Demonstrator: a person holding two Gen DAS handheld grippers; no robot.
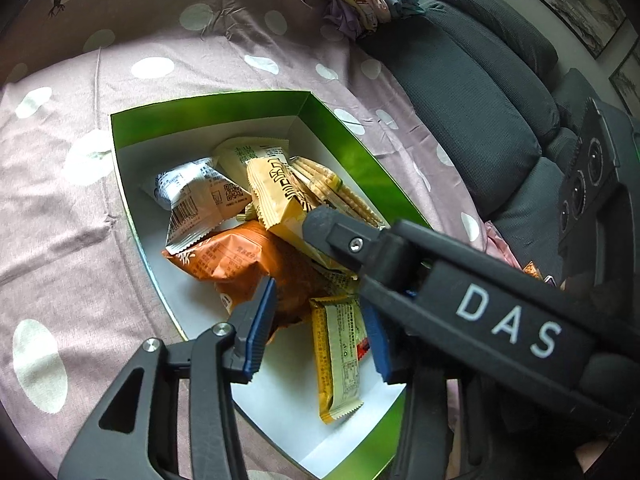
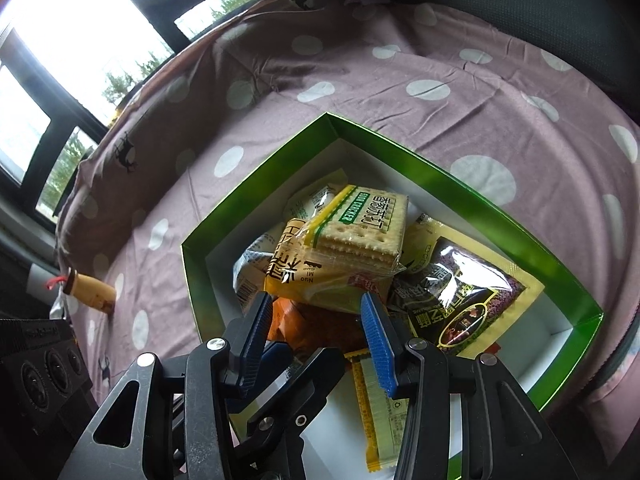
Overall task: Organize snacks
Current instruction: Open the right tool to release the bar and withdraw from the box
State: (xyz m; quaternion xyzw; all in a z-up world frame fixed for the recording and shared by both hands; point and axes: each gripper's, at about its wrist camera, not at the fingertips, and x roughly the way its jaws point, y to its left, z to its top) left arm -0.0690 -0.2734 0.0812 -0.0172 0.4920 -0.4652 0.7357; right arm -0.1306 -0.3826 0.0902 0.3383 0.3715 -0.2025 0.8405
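A mauve bedsheet (image 1: 256, 60) with pale polka dots is covering the whole surface, and a dark grey padded cushion (image 1: 480, 92) is lying along its edge in the left wrist view. A green cardboard box (image 1: 208, 114) with a white floor is sitting open on the sheet, holding a loose heap of wrapped snacks.

In the right wrist view, the largest packet, a dark glossy pouch (image 2: 468, 300) with a yellow border, is lying against the box's right wall, just beside the right gripper (image 2: 316, 316). A clear pack of soda crackers (image 2: 360, 232) is resting on top of the heap, overlapping a yellow packet (image 2: 304, 276) beneath it; both are sitting just beyond this claw's blue pads. An orange packet (image 2: 316, 324) is lying directly between and under those pads. The pads are standing apart with no wrapper pinched between them, so this claw is holding nothing.

In the left wrist view, the left gripper (image 1: 320, 320) is hanging over the near half of the box, its jaws spread and gripping nothing. The orange packet (image 1: 240, 260) is lying between its pads and reaching further away, close against the left pad (image 1: 260, 328). A narrow yellow bar wrapper (image 1: 340, 356) is lying flat on the white floor just inside the right pad. A white packet (image 1: 192, 200) with a barcode is sitting further off, and the right claw's black finger (image 1: 360, 240) is crossing over the heap from the right.
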